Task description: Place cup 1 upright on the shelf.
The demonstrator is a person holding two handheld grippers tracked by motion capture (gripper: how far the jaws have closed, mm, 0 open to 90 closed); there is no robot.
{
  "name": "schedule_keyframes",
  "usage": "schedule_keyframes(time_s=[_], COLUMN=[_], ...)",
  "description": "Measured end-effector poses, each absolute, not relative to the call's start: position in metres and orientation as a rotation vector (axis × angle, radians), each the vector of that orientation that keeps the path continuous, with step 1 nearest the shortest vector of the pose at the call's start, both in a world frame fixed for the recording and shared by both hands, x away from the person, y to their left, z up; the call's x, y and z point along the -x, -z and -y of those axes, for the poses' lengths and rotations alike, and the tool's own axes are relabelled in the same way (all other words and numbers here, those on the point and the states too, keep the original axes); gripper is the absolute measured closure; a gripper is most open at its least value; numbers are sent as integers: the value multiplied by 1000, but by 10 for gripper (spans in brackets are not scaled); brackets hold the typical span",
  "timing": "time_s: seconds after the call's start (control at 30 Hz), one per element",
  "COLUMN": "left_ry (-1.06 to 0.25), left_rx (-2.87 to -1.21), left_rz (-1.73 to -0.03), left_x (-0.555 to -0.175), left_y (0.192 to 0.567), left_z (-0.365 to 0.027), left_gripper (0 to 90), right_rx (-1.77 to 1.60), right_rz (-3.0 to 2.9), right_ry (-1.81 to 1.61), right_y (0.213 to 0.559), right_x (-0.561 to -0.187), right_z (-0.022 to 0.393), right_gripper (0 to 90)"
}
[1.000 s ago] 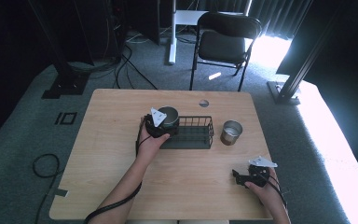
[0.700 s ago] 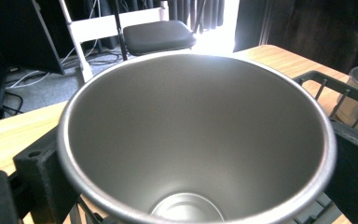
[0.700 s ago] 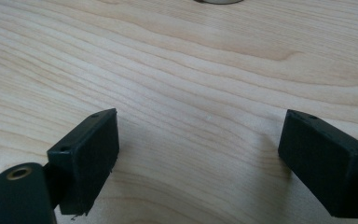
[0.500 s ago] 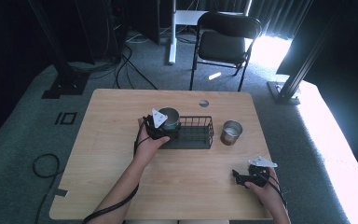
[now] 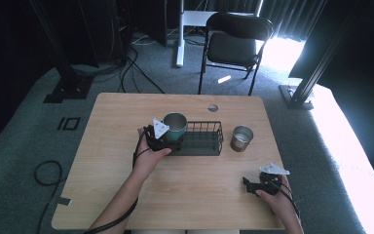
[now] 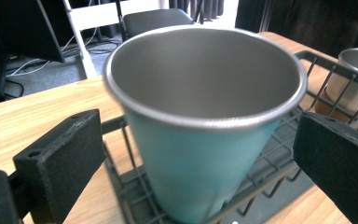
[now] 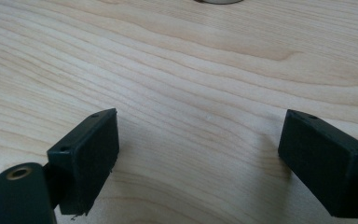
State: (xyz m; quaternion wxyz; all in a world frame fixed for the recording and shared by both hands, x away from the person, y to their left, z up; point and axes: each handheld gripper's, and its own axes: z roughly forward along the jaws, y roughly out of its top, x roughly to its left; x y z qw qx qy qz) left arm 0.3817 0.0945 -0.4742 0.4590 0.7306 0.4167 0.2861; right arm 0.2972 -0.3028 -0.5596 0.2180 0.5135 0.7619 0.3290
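A teal metal cup (image 5: 175,126) (image 6: 205,140) stands upright in the left end of a black wire basket (image 5: 205,142) (image 6: 317,58) at mid-table. My left gripper (image 5: 168,136) (image 6: 200,161) is at the basket's left end. Its jaws stand open on either side of the cup, with a gap showing on both sides. My right gripper (image 5: 251,185) (image 7: 207,158) lies low over bare wood near the table's front right, open with nothing between its jaws.
A bare steel cup (image 5: 241,138) (image 6: 354,79) stands on the wooden table (image 5: 126,112) just right of the basket. A black folding chair (image 5: 236,44) and cables sit on the floor beyond the far edge.
My left gripper has drawn back slightly toward the person, while the teal cup stays in the basket's left end. The right gripper has not moved.
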Motion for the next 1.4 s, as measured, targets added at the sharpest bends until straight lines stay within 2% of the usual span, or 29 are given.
schedule_keyframes(time_s=[0.73, 1.4], left_ry=[-681, -664], left_rx=[-1843, -1829], left_rz=[-1059, -1219], left_x=[-356, -329], left_y=[490, 524], left_z=[-154, -215], left_gripper=[31, 31], right_rx=[-1424, -1421], right_rz=[-2110, -2110], right_ry=[-911, -911], right_y=[560, 560], right_x=[-297, -297], right_z=[303, 303], right_gripper=[119, 119])
